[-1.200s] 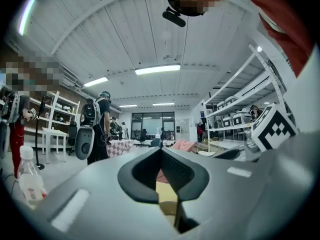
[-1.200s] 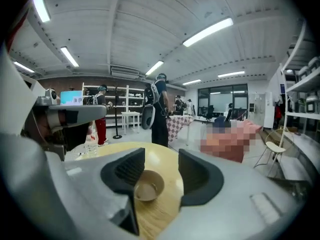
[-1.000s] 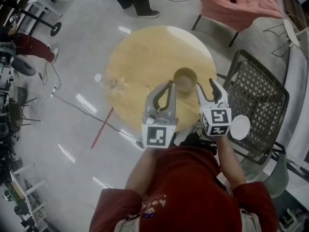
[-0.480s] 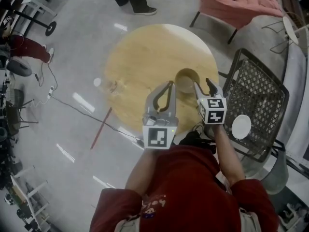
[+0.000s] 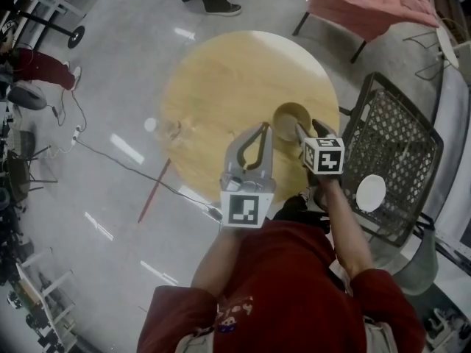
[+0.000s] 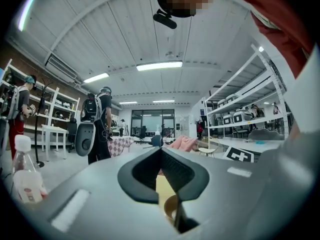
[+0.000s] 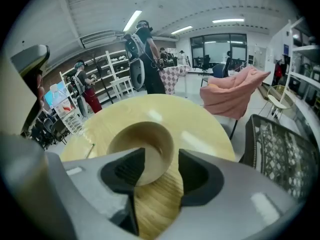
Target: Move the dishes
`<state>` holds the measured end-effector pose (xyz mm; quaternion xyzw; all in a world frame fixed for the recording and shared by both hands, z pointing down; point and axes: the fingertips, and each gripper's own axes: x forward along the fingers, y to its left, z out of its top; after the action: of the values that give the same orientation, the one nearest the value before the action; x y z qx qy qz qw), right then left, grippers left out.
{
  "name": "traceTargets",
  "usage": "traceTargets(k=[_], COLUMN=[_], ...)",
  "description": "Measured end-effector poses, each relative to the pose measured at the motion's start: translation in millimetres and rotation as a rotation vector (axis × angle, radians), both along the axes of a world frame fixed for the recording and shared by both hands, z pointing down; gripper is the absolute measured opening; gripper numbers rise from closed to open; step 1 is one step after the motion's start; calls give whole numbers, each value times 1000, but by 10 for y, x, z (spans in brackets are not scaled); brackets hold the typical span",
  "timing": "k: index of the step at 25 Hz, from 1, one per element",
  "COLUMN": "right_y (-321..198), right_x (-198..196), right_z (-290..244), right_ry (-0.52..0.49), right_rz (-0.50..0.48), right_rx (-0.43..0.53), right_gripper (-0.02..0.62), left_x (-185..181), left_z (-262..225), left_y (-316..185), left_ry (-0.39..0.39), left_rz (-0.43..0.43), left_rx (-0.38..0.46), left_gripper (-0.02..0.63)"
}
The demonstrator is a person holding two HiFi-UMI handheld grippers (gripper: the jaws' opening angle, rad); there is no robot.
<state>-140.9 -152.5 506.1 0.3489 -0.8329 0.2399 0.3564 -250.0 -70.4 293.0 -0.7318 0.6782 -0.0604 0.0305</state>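
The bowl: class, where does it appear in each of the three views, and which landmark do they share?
Head view: bowl right of centre, on the table.
Left gripper view: bowl probably the tan sliver, low centre.
Right gripper view: bowl centre, below middle.
Shared landmark: pink armchair.

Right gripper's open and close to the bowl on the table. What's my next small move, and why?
Probably ease the right gripper a little further down and forward, so the near rim of the bowl sits between its jaws, then close. The jaws stand apart with nothing gripped and the rim just ahead of them, and the bowl sits upright on the round table.
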Motion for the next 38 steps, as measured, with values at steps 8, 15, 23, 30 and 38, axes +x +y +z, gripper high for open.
traceTargets(k=[8, 15, 23, 30, 38], right_y=[27, 30, 72, 81, 105], right_x=[-58, -43, -60, -51, 37], right_z=[91, 119, 143, 68, -48], right_ry=[6, 18, 43, 11, -36], right_rz=[8, 29, 16, 23, 72], right_rx=[-34, -15, 7, 4, -4], right_gripper=[198, 119, 37, 27, 18], left_x=[-33, -35, -51, -8, 96], left_z=[11, 79, 105, 64, 5], left_y=[-19, 10, 45, 65, 68], left_ry=[15, 4, 89, 135, 114], left_rz=[-2, 11, -28, -47, -12], left_rx=[1, -20, -11, 9, 15], left_gripper=[6, 5, 5, 5, 5])
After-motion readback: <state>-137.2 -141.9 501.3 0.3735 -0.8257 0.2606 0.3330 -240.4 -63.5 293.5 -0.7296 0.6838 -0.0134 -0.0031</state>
